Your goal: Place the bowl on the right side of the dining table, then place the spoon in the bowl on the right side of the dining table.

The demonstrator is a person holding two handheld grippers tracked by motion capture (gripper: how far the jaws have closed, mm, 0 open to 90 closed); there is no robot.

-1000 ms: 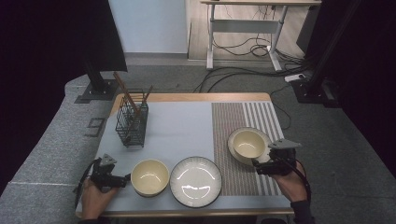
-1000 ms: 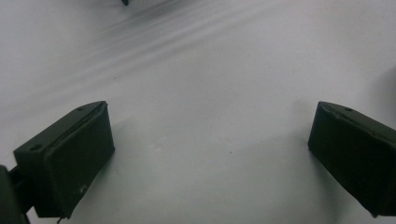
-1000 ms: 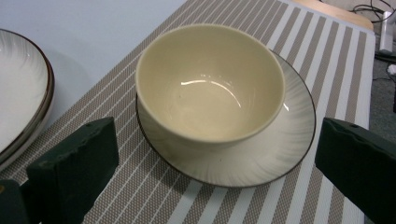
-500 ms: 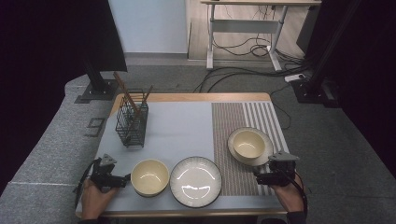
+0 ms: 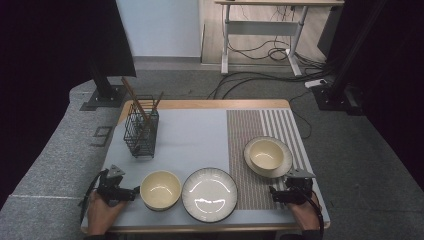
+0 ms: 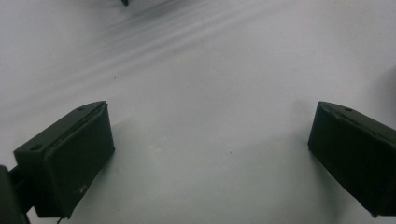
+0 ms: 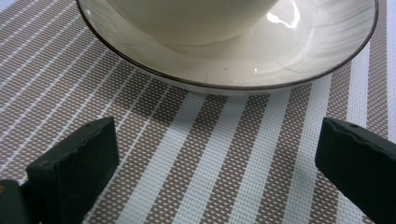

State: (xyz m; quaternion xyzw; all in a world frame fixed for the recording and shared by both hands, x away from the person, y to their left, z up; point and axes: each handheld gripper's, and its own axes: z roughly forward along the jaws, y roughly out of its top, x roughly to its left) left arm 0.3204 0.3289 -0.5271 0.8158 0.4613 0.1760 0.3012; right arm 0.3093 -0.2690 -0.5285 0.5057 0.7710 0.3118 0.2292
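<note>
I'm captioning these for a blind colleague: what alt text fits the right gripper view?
The open right claw hangs over a brown-and-white striped mat, nothing between its black jaws. Just ahead, a cream bowl sits on a dark-rimmed cream plate.

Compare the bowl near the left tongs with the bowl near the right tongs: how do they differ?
The left bowl stands straight on the pale grey mat; the right bowl sits on a plate. The left bowl is beside the wide empty dish; the right bowl is over the striped placemat. The left bowl looks slightly yellower. Both are cream, upright, empty and untouched, with the left tongs and right tongs open.
</note>
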